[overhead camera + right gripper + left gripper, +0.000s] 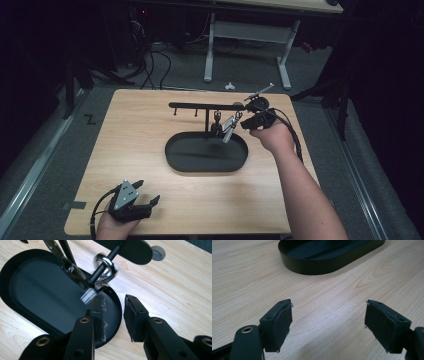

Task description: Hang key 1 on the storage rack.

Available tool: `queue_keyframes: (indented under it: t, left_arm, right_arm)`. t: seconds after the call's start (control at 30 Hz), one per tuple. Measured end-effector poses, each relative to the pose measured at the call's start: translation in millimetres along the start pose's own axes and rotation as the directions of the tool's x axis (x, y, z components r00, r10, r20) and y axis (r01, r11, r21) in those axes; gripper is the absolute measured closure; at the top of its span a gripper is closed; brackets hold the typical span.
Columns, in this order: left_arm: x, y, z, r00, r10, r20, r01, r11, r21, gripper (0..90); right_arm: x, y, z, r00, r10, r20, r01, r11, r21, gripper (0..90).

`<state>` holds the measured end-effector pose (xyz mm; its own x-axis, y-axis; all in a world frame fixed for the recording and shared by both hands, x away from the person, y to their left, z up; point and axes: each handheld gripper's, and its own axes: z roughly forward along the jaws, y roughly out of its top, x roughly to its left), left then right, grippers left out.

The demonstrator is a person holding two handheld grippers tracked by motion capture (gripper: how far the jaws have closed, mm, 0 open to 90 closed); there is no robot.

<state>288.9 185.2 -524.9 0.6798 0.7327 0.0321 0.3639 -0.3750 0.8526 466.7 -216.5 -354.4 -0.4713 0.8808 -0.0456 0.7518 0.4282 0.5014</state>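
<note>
Hanging at upper right, your right gripper (pixel 243 120), jaws slightly apart beside the shiny metal keyring (pixel 106 267), could knock it off the black hook rack (pixel 206 106).

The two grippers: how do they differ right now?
The left gripper rests low at the table's near edge, far from the tray; the right gripper is raised beside the rack's hanging metal piece. The left's jaws gape wide; the right's stand only narrowly apart. Both hold nothing, and both have black jaws.
</note>
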Motion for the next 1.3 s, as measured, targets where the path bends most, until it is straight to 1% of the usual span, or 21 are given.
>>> queue_keyframes:
  t: [0.2,0.27,0.4,0.43,0.53,0.57,0.6,0.77,0.8,0.83,0.87,0.9,0.93,0.97,1.0,1.03,1.17,1.2,1.23,1.27,1.3]
  left_arm:
    - [-0.6,-0.3,0.5,1.0000,0.002,0.000,-0.002,1.0000,0.003,22.5]
    - [-0.5,-0.3,0.5,1.0000,0.002,0.000,-0.002,1.0000,0.002,22.5]
    - [-0.6,-0.3,0.8,1.0000,0.001,-0.001,-0.001,1.0000,0.004,22.5]
    - [-0.8,-0.4,1.2,1.0000,0.001,0.000,-0.001,1.0000,0.006,22.5]
    - [-1.1,-0.2,1.6,1.0000,0.004,0.003,-0.004,0.9999,0.010,22.5]
    - [-1.4,-0.2,2.3,1.0000,0.006,0.003,-0.006,0.9999,0.012,22.5]
    - [-1.4,-0.2,2.3,1.0000,0.006,0.003,-0.006,0.9999,0.012,22.5]
    - [-0.1,-0.6,3.3,1.0000,0.005,0.003,-0.005,0.9998,0.019,22.6]
    - [-0.1,-1.0,4.0,1.0000,0.002,0.000,-0.002,0.9998,0.018,22.5]
    - [-0.1,-1.0,4.0,1.0000,0.002,0.000,-0.002,0.9998,0.018,22.6]
    - [-0.1,-1.5,4.9,1.0000,0.001,0.000,-0.001,0.9997,0.023,22.6]
    - [-0.5,-1.5,5.5,1.0000,0.001,-0.001,-0.001,0.9997,0.023,22.6]
    - [-0.5,-1.5,5.5,1.0000,0.001,-0.001,-0.001,0.9997,0.023,22.6]
    - [-1.1,-1.1,6.4,1.0000,0.008,0.003,-0.008,0.9996,0.027,22.6]
    - [-1.1,-1.1,6.4,1.0000,0.008,0.003,-0.008,0.9996,0.027,22.6]
    - [-1.7,-0.3,7.4,0.9999,0.016,0.006,-0.016,0.9994,0.031,22.6]
    - [-2.1,0.3,8.6,0.9998,0.019,0.010,-0.019,0.9994,0.030,22.6]
    - [-2.5,0.3,9.1,0.9998,0.019,0.011,-0.019,0.9994,0.028,22.6]
    - [-3.5,0.3,9.7,0.9997,0.022,0.015,-0.022,0.9993,0.029,22.6]
    - [-3.5,0.3,9.7,0.9997,0.022,0.015,-0.022,0.9993,0.029,22.6]
    - [-4.6,0.8,10.0,0.9995,0.026,0.019,-0.027,0.9992,0.031,22.6]
  right_arm:
    - [-0.1,-5.2,-2.3,1.0000,0.007,-0.001,-0.007,1.000,-0.004,66.2]
    - [0.1,-8.5,-2.5,0.9998,0.019,-0.003,-0.019,1.000,-0.004,63.6]
    - [0.4,-12.1,-1.1,0.9997,0.025,-0.001,-0.025,1.000,0.000,59.4]
    - [-0.2,-15.3,-0.1,0.9996,0.027,-0.005,-0.027,1.000,-0.009,57.1]
    - [-0.3,-18.6,1.5,0.9995,0.032,-0.009,-0.032,0.999,-0.012,55.9]
    - [0.0,-23.2,4.2,0.9991,0.039,-0.016,-0.039,0.999,-0.008,54.3]
    - [0.0,-23.2,4.2,0.9991,0.039,-0.016,-0.039,0.999,-0.008,54.3]
    - [-3.6,-42.1,16.1,0.9968,0.072,-0.035,-0.072,0.997,0.002,50.0]
    - [-3.5,-46.1,18.0,0.9971,0.068,-0.035,-0.068,0.998,-0.002,49.4]
    - [-3.5,-46.1,18.0,0.9971,0.068,-0.035,-0.068,0.998,-0.002,49.4]
    - [-2.5,-53.5,21.1,0.9972,0.067,-0.031,-0.067,0.998,0.006,47.8]
    - [-1.5,-56.8,22.7,0.9986,0.049,-0.021,-0.049,0.999,0.016,47.3]
    - [-1.5,-56.8,22.7,0.9986,0.049,-0.021,-0.049,0.999,0.016,47.3]
    - [0.1,-65.6,24.3,0.9981,0.053,-0.032,-0.054,0.999,-0.005,47.2]
    - [0.9,-69.0,25.4,0.9983,0.049,-0.031,-0.049,0.999,0.005,47.1]
    - [2.6,-73.9,25.8,0.9987,0.043,-0.029,-0.043,0.999,-0.012,47.1]
    - [4.8,-93.5,27.2,0.9966,0.064,-0.051,-0.066,0.997,-0.049,45.3]
    - [4.8,-93.5,27.2,0.9966,0.064,-0.051,-0.066,0.997,-0.049,45.3]
    - [6.0,-105.2,27.3,0.9968,0.065,-0.045,-0.069,0.995,-0.078,44.1]
    - [6.0,-105.2,27.3,0.9968,0.065,-0.045,-0.069,0.995,-0.078,44.1]
    - [6.8,-118.3,27.6,0.9976,0.060,-0.034,-0.064,0.992,-0.110,43.1]
